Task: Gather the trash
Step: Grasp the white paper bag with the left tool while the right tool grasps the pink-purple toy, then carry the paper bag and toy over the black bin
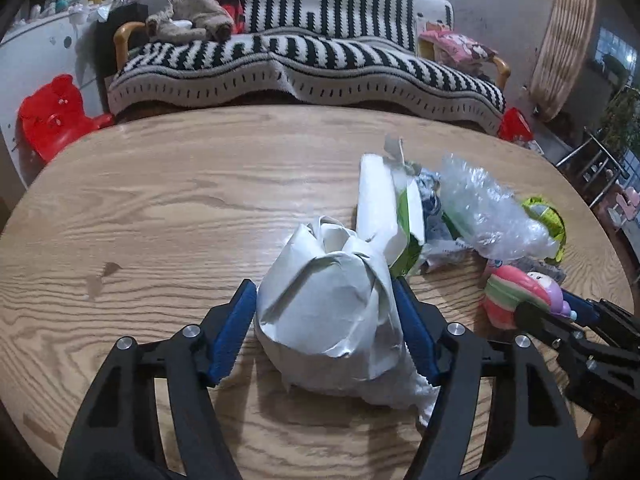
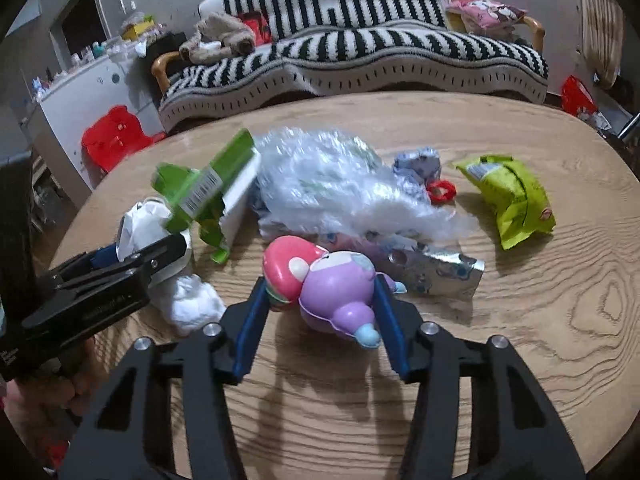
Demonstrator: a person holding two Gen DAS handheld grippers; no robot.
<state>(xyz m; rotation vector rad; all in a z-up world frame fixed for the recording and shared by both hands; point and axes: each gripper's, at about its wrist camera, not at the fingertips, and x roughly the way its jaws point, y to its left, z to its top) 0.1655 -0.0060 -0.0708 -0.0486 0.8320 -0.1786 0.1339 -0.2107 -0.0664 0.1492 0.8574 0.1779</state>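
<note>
Both grippers had a piece of the litter between their blue pads. Left gripper (image 1: 326, 312) was clamped on a crumpled white paper ball (image 1: 328, 312), its blue pads (image 1: 236, 332) pressed against the paper's two sides while the ball sat on the wooden table (image 1: 160, 208). Right gripper (image 2: 318, 304) straddled a pink-and-purple plastic toy (image 2: 332, 292) lying on its side; the right pad touched the toy's purple body, while on the left it could not be told whether the pad pressed it, so a firm grip could not be confirmed.

Just behind the paper ball, the rest of the trash lay in a loose heap on the table's right half. A green-and-white carton (image 2: 208, 192), torn open with a barcode showing, leaned against a wad of clear crinkled plastic film (image 2: 340, 184). A silvery printed foil wrapper (image 2: 436, 268) lay flat just beside the toy, partly under the film. Behind the film sat a crumpled bluish wrapper (image 2: 416, 164) and a small red ring (image 2: 440, 192). A lime-green snack bag (image 2: 512, 196) lay apart from the heap, farther right. A white tissue wad (image 2: 188, 304) rested beneath the left gripper, which was held in a person's hand (image 2: 76, 392).

Beyond the table stood a sofa with a black-and-white striped cover (image 1: 304, 56), a brown plush toy (image 1: 192, 20) at one end and a pink cushion (image 1: 456, 46) at the other. A red plastic stool (image 1: 54, 114) stood on the floor at the left.
</note>
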